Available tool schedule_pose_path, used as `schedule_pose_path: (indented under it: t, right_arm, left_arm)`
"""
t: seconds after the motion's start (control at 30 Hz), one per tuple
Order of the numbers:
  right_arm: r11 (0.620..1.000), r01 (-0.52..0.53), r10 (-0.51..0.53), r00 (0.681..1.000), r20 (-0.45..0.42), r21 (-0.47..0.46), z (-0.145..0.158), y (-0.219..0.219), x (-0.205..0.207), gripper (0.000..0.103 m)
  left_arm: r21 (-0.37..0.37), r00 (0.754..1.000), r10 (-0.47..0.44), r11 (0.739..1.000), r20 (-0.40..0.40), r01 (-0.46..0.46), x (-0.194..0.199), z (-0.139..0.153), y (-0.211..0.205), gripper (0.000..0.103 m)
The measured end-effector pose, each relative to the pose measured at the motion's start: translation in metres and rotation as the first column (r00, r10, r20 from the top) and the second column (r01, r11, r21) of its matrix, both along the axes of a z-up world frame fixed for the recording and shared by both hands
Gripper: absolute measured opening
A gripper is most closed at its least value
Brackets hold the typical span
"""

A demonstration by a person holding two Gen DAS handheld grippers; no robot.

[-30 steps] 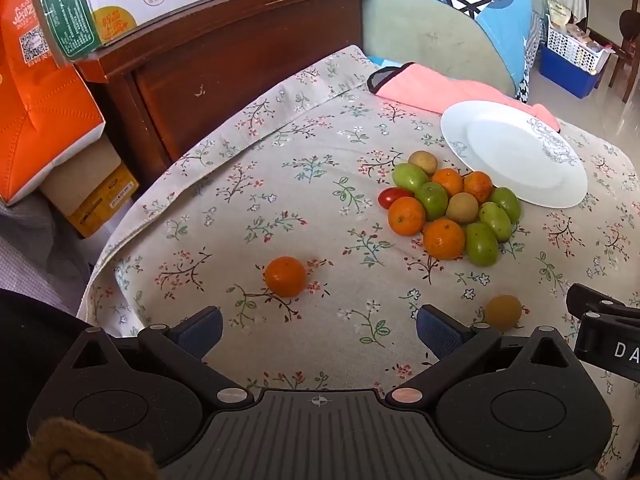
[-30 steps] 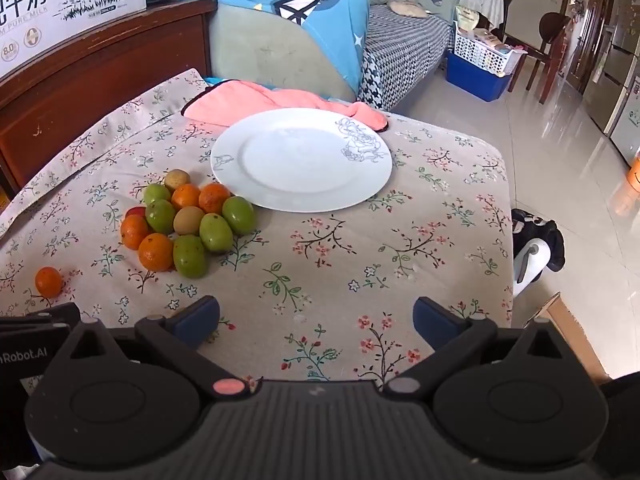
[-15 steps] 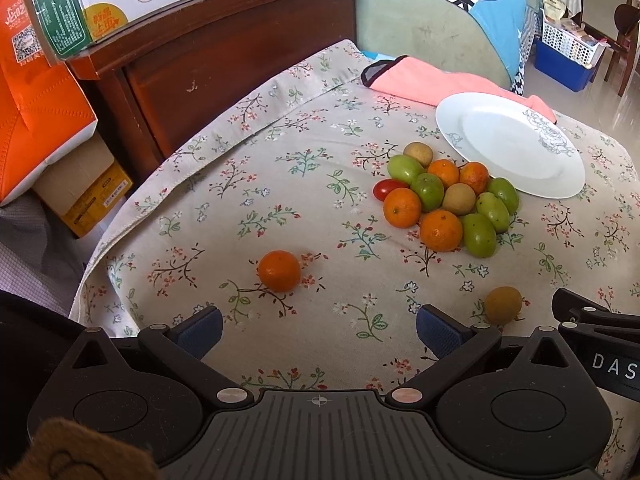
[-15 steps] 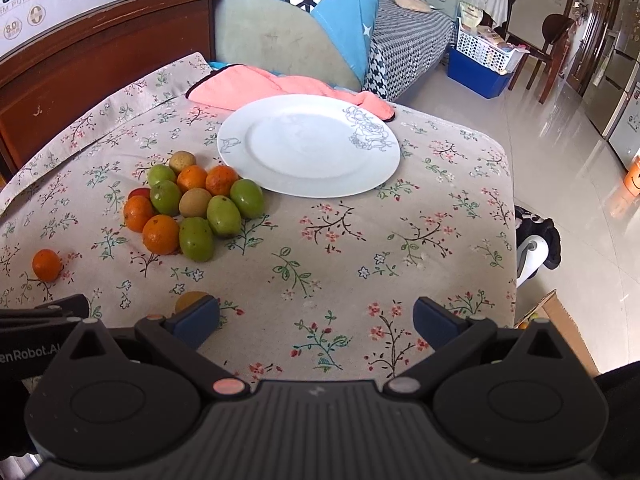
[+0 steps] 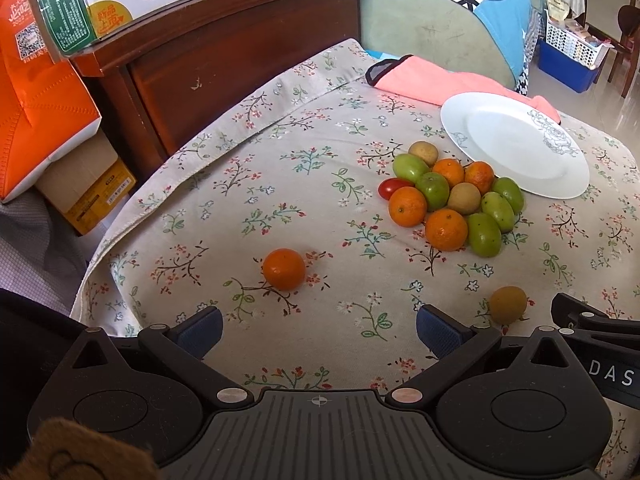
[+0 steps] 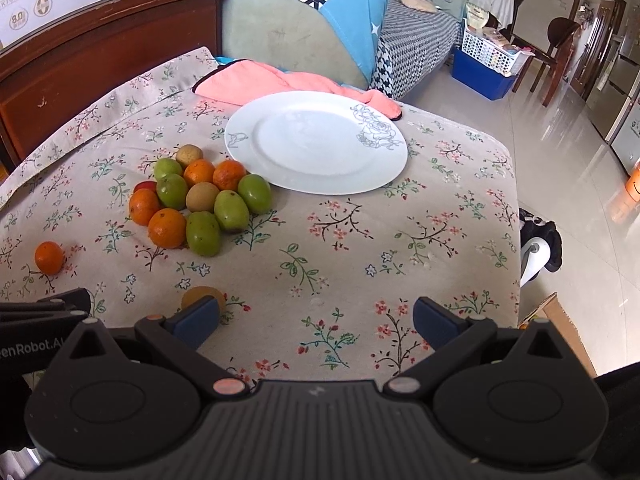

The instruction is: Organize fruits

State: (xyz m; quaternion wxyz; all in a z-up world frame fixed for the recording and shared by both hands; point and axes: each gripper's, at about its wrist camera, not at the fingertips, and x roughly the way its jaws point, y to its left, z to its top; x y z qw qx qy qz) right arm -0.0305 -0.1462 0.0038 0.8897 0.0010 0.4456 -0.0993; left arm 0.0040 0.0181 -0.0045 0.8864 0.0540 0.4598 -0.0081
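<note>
Floral cloth covers the table (image 6: 440,216), with a wooden headboard (image 5: 240,52) at 11 o'clock in the left wrist view. Next in size, the white plate (image 6: 320,136) sits bare at 12 o'clock from the right tongs (image 6: 316,320). Touching its rim at 9 o'clock lies the fruit pile (image 6: 196,200). 1 orange (image 5: 284,269) rests apart, nearer the left tongs (image 5: 319,330); a brownish fruit (image 5: 508,304) lies between both tongs — each gaping wide, gripping nothing.
</note>
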Motion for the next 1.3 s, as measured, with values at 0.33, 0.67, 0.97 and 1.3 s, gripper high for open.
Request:
schedule_pose_path:
  t: [0.33, 0.67, 0.97, 1.3]
  right_arm:
    - [1.000, 0.002, -0.002, 1.000, 0.002, -0.002, -0.0003, 0.0006, -0.0005, 0.102]
    - [1.000, 0.005, -0.005, 1.000, 0.009, 0.003, -0.0002, -0.0002, -0.0014, 0.102]
    - [1.000, 0.014, -0.015, 1.000, 0.012, 0.006, 0.0001, -0.0022, -0.0010, 0.102]
    - [1.000, 0.022, -0.022, 0.999, 0.024, 0.016, 0.0008, -0.0061, -0.0027, 0.102]
  left_arm:
    - [0.006, 1.000, 0.005, 1.000, 0.002, -0.005, -0.0009, 0.0008, 0.0001, 0.103]
    - [0.001, 1.000, 0.009, 1.000, 0.004, -0.009, 0.0000, 0.0016, -0.0001, 0.103]
    - [0.013, 1.000, -0.002, 1.000, 0.009, 0.002, -0.0008, 0.0039, -0.0049, 0.102]
    - [0.006, 1.000, -0.008, 1.000, 0.011, 0.008, -0.0012, 0.0056, -0.0060, 0.102]
